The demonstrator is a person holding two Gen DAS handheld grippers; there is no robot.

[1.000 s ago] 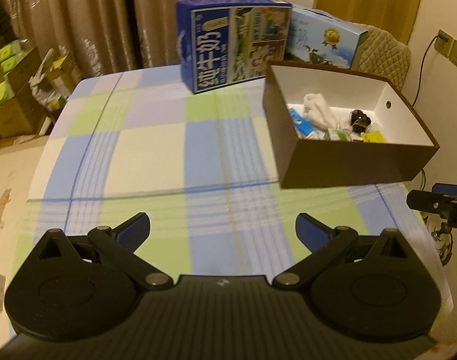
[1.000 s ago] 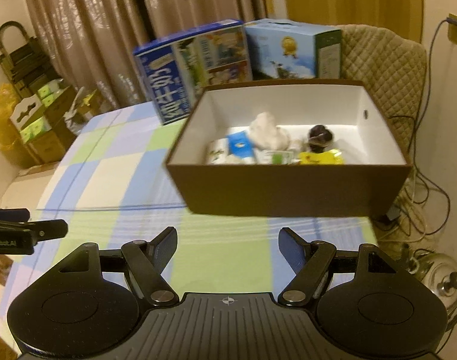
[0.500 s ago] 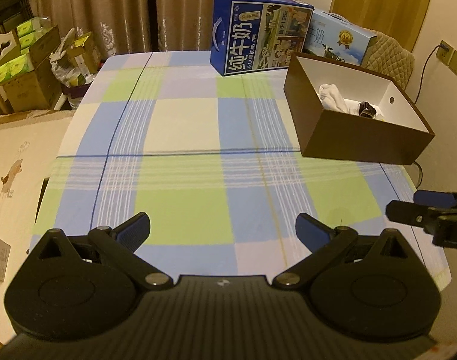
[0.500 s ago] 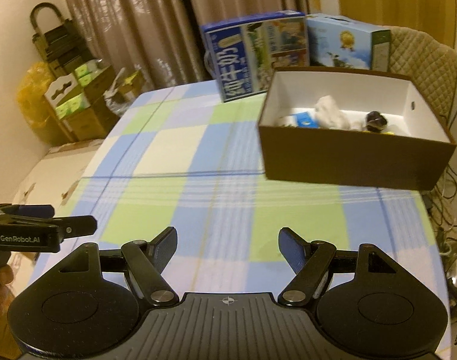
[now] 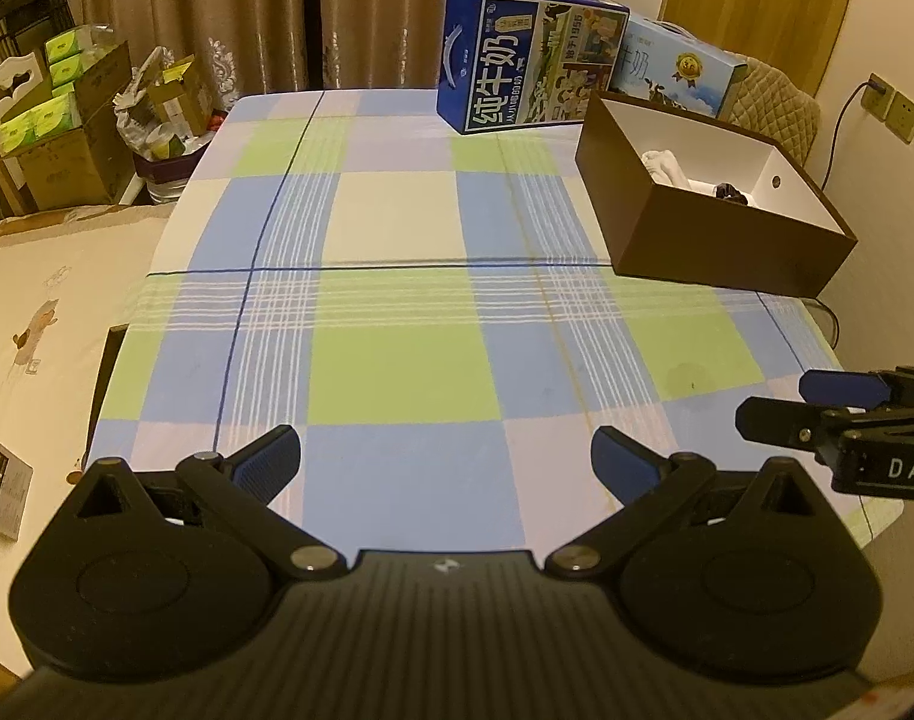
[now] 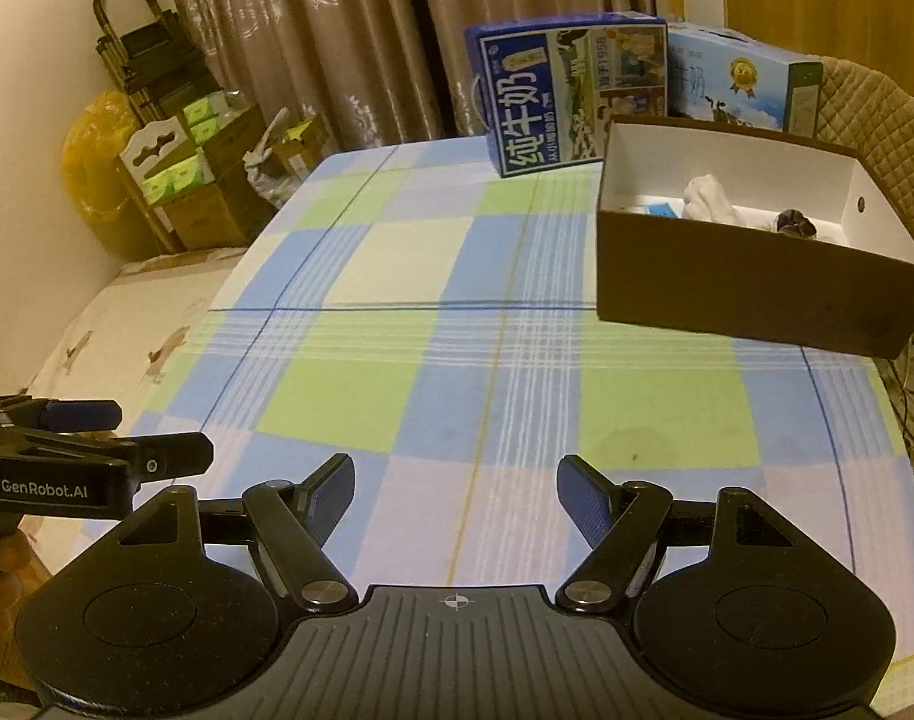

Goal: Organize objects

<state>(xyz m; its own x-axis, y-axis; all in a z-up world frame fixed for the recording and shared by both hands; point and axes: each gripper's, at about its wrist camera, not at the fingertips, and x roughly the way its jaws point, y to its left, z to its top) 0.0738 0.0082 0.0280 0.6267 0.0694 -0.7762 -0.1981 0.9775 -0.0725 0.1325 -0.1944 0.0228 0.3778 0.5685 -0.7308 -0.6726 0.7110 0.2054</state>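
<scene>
A brown box (image 5: 721, 246) (image 6: 751, 288) with a white inside stands at the table's far right. In it lie a white cloth (image 6: 709, 198), a dark small item (image 6: 793, 223) and a blue packet (image 6: 661, 208); the rest of its floor is hidden by the near wall. My left gripper (image 5: 446, 461) is open and empty over the near table edge. My right gripper (image 6: 456, 495) is also open and empty, back from the box. Each gripper shows at the other view's side: right gripper (image 5: 841, 414), left gripper (image 6: 91, 450).
A checked cloth covers the table (image 5: 397, 312). Two blue milk cartons (image 5: 529, 60) (image 5: 679, 69) stand at the far edge behind the box. A padded chair (image 5: 775, 108) is at far right, cardboard boxes (image 5: 67, 126) on the floor at left, curtains behind.
Both grippers have pulled back and up from the brown box toward the near table edge. The box now looks farther and smaller. Both stayed open and empty.
</scene>
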